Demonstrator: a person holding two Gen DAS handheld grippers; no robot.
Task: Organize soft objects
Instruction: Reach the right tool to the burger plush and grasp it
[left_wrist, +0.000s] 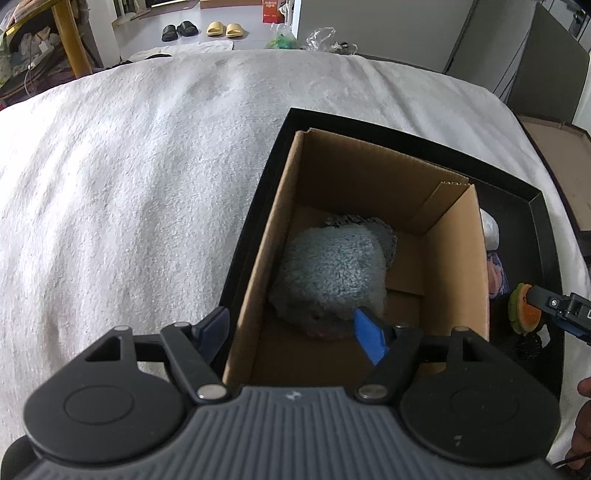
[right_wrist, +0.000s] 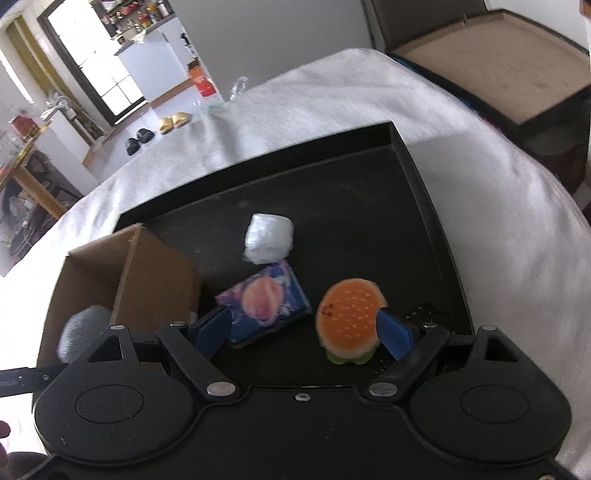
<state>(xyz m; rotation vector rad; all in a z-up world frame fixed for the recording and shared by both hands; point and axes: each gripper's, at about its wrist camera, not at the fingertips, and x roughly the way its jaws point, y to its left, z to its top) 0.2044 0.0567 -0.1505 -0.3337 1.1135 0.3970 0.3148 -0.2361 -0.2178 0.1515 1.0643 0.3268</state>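
Note:
A grey fluffy soft toy (left_wrist: 330, 278) lies inside an open cardboard box (left_wrist: 458, 258), which stands in a black tray (left_wrist: 406, 129) on a white blanket. My left gripper (left_wrist: 291, 332) is open above the box's near end, its jaws apart around the toy's near side. In the right wrist view my right gripper (right_wrist: 304, 330) is open over the tray (right_wrist: 424, 206). A burger-shaped soft toy (right_wrist: 349, 314) sits just left of its right finger. A blue tissue pack (right_wrist: 264, 306) and a white wrapped bundle (right_wrist: 269, 240) lie in the tray beside the box (right_wrist: 147, 273).
The white blanket (left_wrist: 129, 184) covers the bed around the tray. A large brown open box (right_wrist: 498, 70) stands beyond the bed's far right. Slippers (left_wrist: 225, 29) and bags lie on the floor beyond. The right gripper's tip (left_wrist: 554, 306) shows by the burger toy (left_wrist: 521, 306).

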